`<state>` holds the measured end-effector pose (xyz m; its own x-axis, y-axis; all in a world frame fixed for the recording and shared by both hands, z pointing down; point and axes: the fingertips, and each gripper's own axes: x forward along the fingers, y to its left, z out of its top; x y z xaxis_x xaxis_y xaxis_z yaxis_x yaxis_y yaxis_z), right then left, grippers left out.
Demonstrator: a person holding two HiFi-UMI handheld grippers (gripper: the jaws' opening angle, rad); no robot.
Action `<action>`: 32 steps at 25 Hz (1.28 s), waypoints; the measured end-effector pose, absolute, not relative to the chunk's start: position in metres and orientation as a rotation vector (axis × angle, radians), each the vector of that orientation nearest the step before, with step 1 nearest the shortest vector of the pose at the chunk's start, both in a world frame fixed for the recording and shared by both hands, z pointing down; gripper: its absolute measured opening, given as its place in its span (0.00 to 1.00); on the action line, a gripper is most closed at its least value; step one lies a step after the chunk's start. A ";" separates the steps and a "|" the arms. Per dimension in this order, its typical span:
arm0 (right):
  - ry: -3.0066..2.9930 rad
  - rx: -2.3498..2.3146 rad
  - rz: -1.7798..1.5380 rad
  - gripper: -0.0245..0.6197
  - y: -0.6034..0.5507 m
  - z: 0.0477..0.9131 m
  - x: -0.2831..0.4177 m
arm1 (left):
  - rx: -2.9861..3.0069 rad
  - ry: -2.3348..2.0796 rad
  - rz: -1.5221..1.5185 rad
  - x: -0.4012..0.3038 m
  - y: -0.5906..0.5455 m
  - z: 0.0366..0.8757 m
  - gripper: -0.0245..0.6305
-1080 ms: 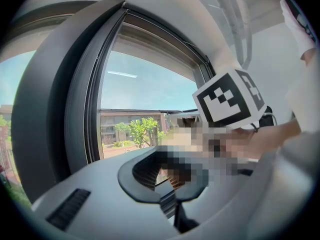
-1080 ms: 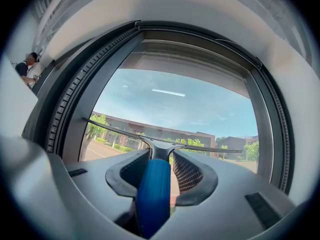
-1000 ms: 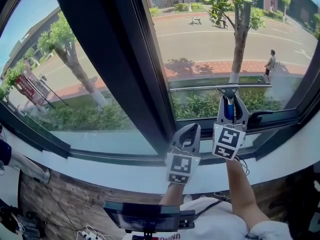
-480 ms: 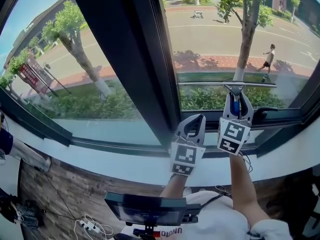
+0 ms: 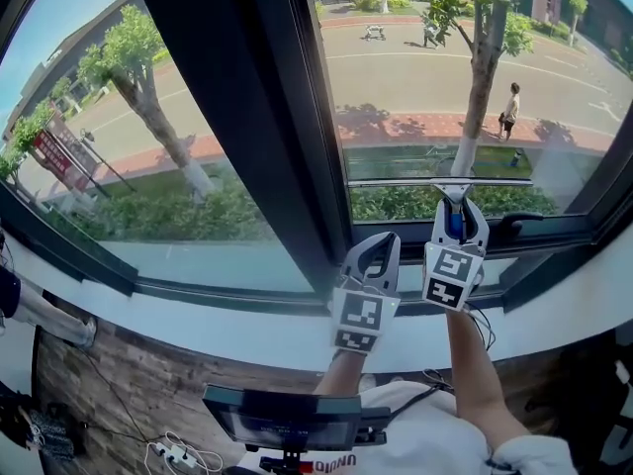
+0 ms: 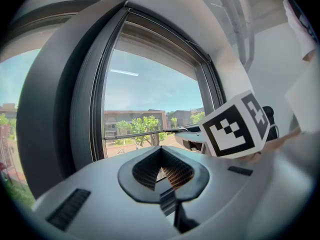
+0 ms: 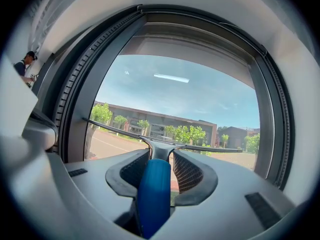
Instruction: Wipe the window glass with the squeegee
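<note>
Dark mullion [image 5: 237,117] (left side) walls off the glass [image 5: 425,77].

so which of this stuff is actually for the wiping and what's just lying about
For the job: squeegee, held in the right gripper; window glass.
Just lying about: left gripper, shut and empty; power strip on the floor.

big dark-framed window [image 5: 252,117] with a thick black post down the middle and glass [image 5: 564,166] on both sides. a white sill [image 5: 198,325] runs along the bottom, with brown wood-look panelling [image 5: 129,389] under it. a white wall [image 7: 210,6] wraps round the frame. super sunny out: blue sky [image 7: 190,91], a street [image 5: 415,72], trees [image 5: 134,52], a green hedge [image 5: 168,221].
</note>
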<state>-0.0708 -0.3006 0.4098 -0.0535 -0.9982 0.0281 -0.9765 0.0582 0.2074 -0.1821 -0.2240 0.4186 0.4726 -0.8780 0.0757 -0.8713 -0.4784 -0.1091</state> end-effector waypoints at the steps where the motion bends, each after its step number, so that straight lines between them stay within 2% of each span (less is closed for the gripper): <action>1: -2.157 2.035 -0.191 0.27 -0.300 0.413 -0.070 | -2.649 1.575 -0.188 -0.182 -0.224 0.419 0.04; 32: -2.097 1.959 0.007 0.27 -0.301 0.490 -0.068 | -2.664 1.585 -0.220 -0.189 -0.221 0.437 0.04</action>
<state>-0.0676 -0.3008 0.4896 -0.0484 -0.9787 0.1993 -0.9800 0.0851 0.1797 -0.1890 -0.2211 0.4368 0.4700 -0.8765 0.1041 -0.8717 -0.4794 -0.1016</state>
